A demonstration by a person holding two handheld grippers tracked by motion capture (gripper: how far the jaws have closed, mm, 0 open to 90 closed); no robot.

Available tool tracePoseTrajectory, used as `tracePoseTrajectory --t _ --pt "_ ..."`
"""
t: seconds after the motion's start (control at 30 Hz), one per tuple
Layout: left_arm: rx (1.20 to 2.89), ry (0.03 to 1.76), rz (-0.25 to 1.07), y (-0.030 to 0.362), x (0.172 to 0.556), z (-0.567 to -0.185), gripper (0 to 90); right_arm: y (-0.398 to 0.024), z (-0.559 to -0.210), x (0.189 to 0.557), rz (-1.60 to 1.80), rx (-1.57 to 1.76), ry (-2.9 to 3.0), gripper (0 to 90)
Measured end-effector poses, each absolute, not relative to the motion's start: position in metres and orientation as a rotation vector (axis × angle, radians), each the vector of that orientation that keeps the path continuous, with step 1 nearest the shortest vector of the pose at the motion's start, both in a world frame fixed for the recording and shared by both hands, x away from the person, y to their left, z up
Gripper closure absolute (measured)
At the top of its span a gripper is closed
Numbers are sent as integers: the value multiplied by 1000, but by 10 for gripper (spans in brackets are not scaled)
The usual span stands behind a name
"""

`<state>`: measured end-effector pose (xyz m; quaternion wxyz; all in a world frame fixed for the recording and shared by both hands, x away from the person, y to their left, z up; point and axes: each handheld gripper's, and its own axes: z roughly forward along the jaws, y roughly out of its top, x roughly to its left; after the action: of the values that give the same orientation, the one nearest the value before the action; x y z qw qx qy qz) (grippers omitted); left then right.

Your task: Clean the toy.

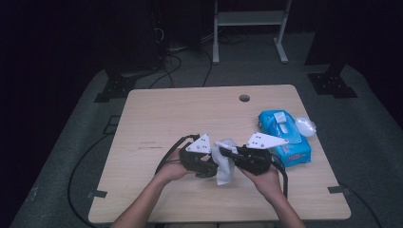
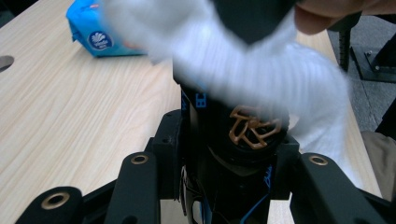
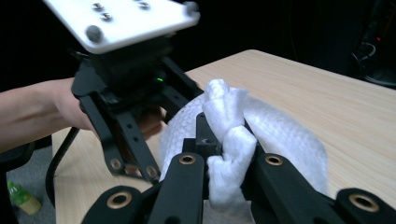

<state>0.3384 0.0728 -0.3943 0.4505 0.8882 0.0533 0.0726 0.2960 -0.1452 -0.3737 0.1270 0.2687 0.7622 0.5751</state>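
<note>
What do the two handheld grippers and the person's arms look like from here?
Both the left gripper and the right gripper are black, angular frames, each topped by a pale three-cornered plate with dark screws. The linkages carry brass-coloured pivot rings, and a black cable loops from each body. The left one shows blue wiring and markings inside. The forearms are bare, with no sleeves in view.

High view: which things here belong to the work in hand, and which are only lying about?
In the work:
- white wipe, pinched in the right gripper
- left gripper, held against the wipe

Lying about:
- blue wipes pack, on the table to the right, untouched
- clear plastic piece beside the pack
- green bottle on the floor
</note>
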Motion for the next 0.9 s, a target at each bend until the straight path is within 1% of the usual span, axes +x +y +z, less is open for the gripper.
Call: tracePoseTrajectory --t 0.1,0.2,0.27,0.33,0.53,0.7,0.9 --pt "2159 155 157 78 339 -394 575 -147 -373 297 1668 785 2199 843" --pt "2168 163 167 81 339 -395 575 -158 -376 300 1671 835 2174 843" --pt "2163 170 151 81 340 -395 575 -162 -380 300 1648 878 2167 844" --pt "2182 161 173 80 340 -395 575 -158 -380 299 1660 870 2163 845" --pt "2186 147 165 75 338 -395 575 -141 -374 294 1654 774 2197 845" --pt "2152 181 148 83 340 -396 575 -157 -380 300 1691 851 2153 843" --pt "2118 197 133 90 341 -394 575 -166 -394 302 1726 950 2110 844"
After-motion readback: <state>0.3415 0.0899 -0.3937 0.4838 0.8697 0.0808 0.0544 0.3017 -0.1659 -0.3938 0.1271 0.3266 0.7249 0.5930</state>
